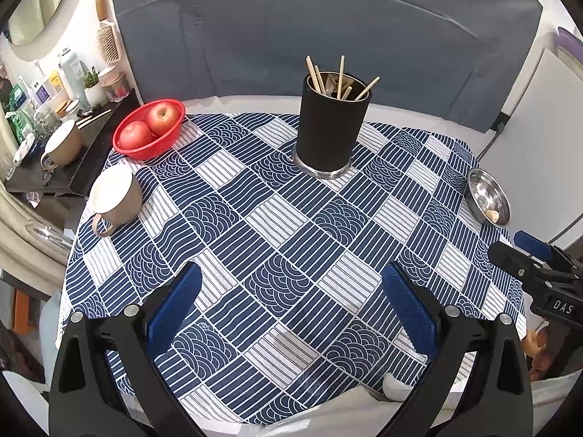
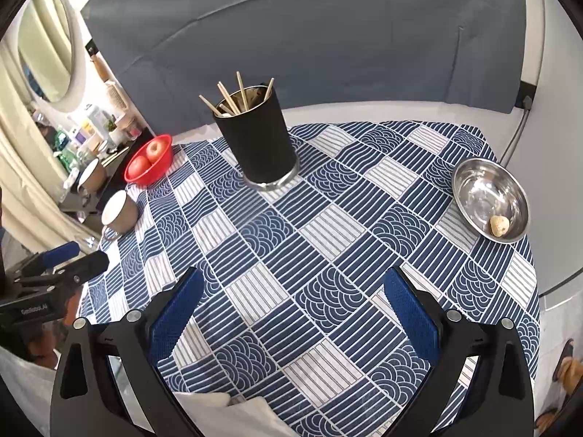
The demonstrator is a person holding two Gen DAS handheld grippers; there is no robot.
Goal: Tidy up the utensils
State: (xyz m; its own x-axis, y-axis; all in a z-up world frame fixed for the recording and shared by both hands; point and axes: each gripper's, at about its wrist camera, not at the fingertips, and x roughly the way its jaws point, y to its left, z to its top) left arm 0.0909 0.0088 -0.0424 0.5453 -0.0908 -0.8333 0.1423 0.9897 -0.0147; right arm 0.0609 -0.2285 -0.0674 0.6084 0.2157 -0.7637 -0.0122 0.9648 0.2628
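Both the left tongs (image 1: 291, 291) and right tongs (image 2: 293, 291) hang spread wide and empty above the counter (image 1: 277, 240); the chopsticks (image 1: 340, 76) stand in the black holder (image 1: 331, 127) at the far side

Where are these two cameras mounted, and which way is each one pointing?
Left wrist view: sits on the left gripper, facing forward over the patterned tablecloth toward the black utensil holder; its own open blue fingers show, and the right gripper at the right edge.
Right wrist view: sits on the right gripper, facing the same table; its open fingers show, the left gripper at the left edge.
Both share the holder, red basket, mug and steel bowl.
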